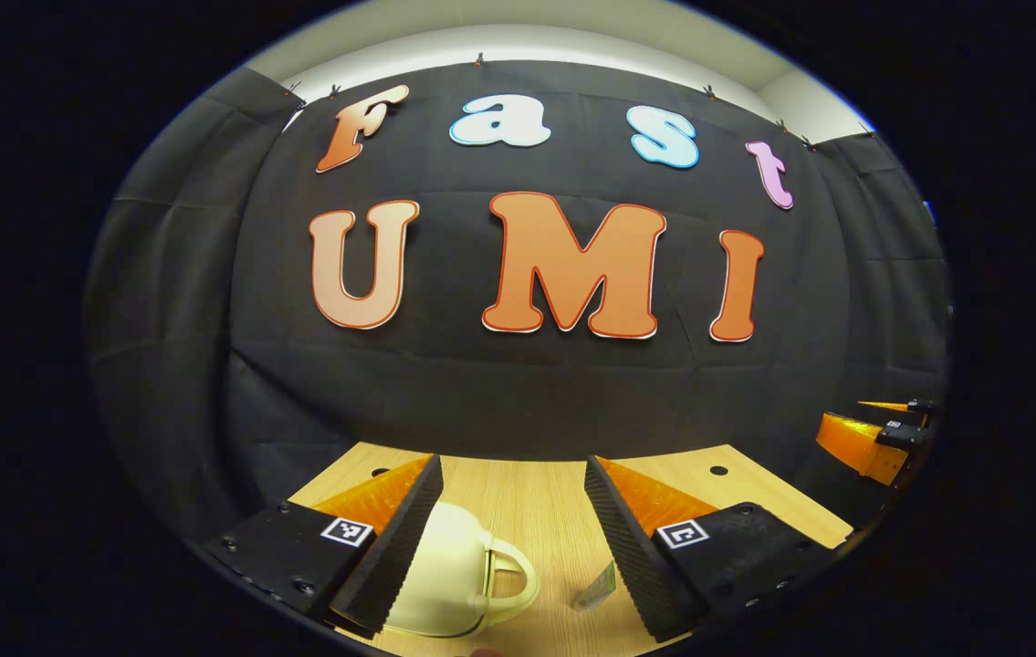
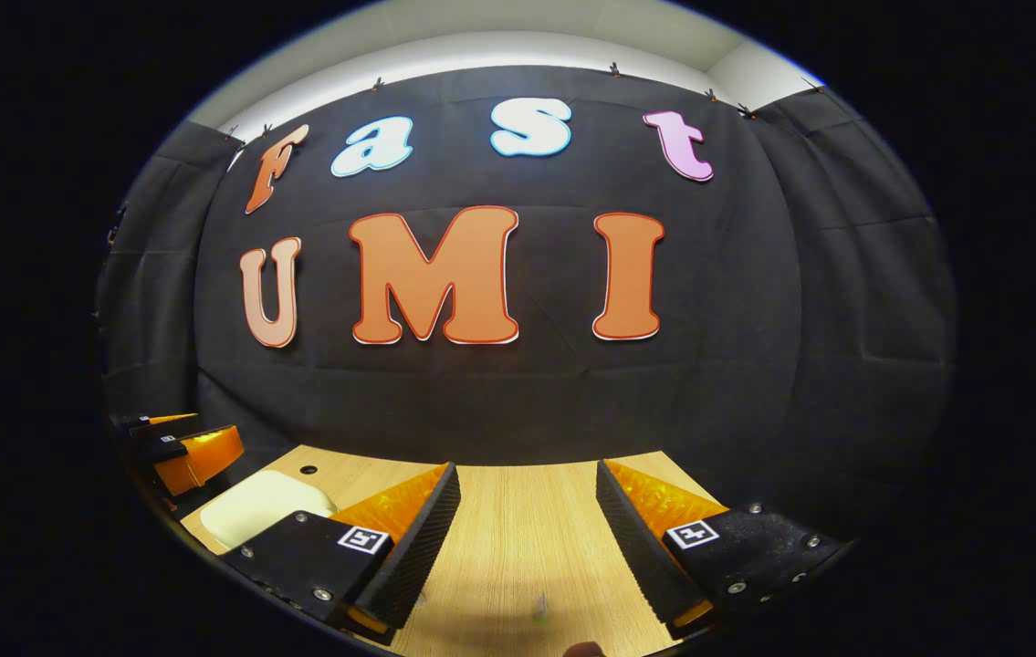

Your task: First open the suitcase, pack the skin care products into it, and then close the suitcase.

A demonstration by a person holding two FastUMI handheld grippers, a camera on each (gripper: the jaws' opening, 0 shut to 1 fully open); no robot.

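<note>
A small cream suitcase [image 1: 444, 566] with a loop handle lies closed on the wooden table [image 1: 536, 497], low in the left gripper view. My left gripper [image 1: 513, 465] is open above it, and its left finger covers the case's left side. A small greenish skin care item [image 1: 595, 589] lies just right of the handle, beside the right finger. In the right gripper view, my right gripper [image 2: 528, 470] is open over bare table with nothing between its fingers. The suitcase [image 2: 262, 506] sits to its left, partly behind the left finger. A tiny greenish item [image 2: 540, 607] shows near the bottom edge.
The black cloth wall stands close behind the table's far edge [image 2: 499, 456]. The other gripper's fingers [image 1: 855, 443] hang at the far right of the left gripper view. In the right gripper view, the other gripper's fingers [image 2: 207, 456] sit at the far left.
</note>
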